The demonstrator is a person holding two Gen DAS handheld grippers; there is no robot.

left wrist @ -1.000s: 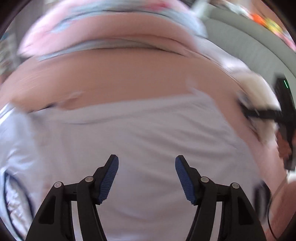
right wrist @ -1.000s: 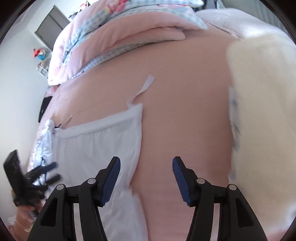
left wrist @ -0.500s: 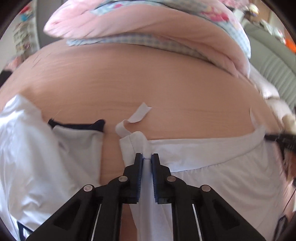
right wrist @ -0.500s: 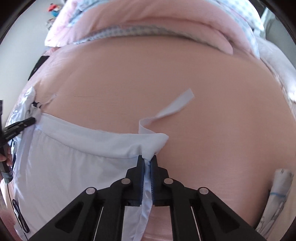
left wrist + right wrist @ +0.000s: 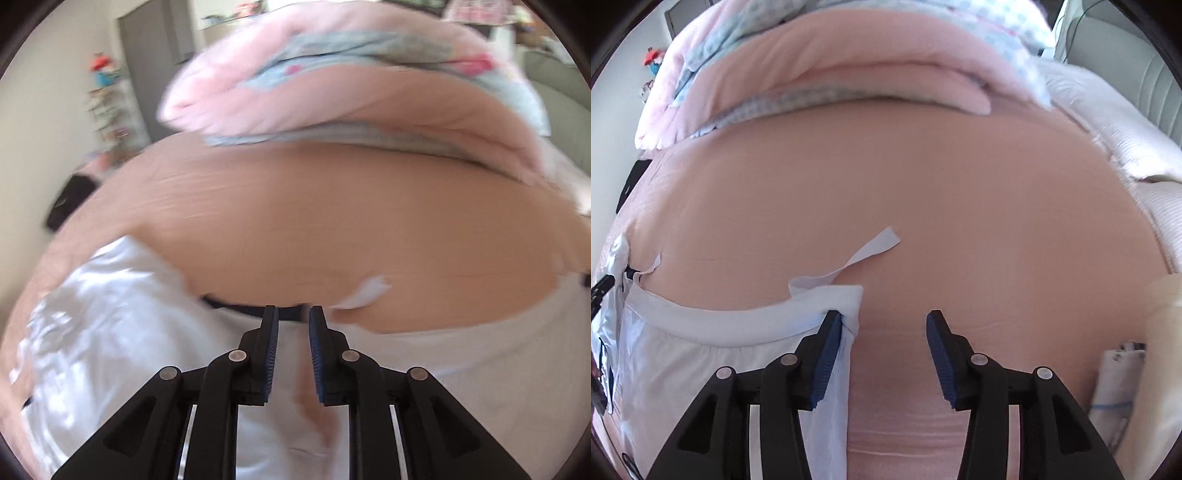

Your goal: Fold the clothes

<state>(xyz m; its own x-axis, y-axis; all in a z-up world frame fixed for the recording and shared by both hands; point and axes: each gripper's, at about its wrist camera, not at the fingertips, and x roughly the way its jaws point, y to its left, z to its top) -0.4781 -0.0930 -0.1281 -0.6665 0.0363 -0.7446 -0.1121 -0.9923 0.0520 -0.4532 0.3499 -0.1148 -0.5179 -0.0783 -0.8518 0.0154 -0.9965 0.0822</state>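
Plainly, stage: white garment [image 5: 713, 354] lies spread flat on the pink bed [image 5: 923, 206]; no finished fold shows.
Right tool [image 5: 882, 354]: spread, garment corner beside its left finger.
Left tool [image 5: 291, 354]: narrowly parted; whether it pinches cloth, cannot tell.
Left to do: apparently the folding.
Writing: none readable.

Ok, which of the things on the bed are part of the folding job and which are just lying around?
Part of the job:
white garment
its loose strap
left claw
right claw

Just lying about:
pink quilt
white pillow
dark object at the bed's edge
second white garment with dark trim
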